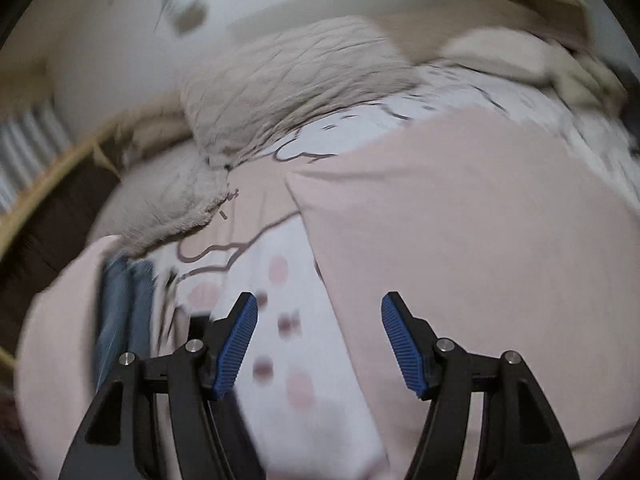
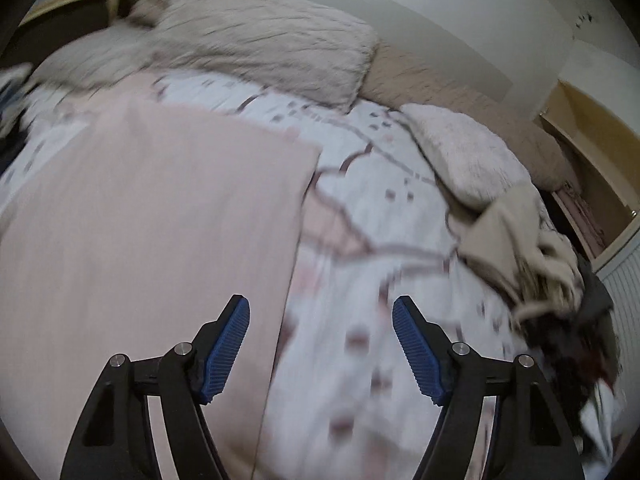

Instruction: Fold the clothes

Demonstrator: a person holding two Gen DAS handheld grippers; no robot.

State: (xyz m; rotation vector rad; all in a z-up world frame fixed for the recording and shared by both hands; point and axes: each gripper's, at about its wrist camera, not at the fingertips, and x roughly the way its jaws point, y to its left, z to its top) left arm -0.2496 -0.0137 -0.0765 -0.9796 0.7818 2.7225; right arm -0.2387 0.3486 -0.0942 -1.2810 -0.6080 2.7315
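Both tools, the left tool (image 1: 319,304) and the right tool (image 2: 321,306), are held wide apart and empty above the bed (image 2: 400,240), where the pink garment (image 2: 152,208) is spread flat.

Bare duvet (image 2: 400,240) right of pink garment (image 2: 160,220), pillows (image 2: 260,48) behind, clothes pile (image 2: 540,264) rightward

Below me is the bed (image 2: 400,240), covered by a white duvet printed with pink spots and thin dark lines. A plain pink cloth (image 2: 152,216) lies flat on it. Grey furry pillows (image 2: 272,40) rest at the head, a smaller pale one (image 2: 464,152) beside them. A heap of beige and dark clothes (image 2: 552,264) sits at my right edge; blue fabric (image 1: 124,304) lies at my left.
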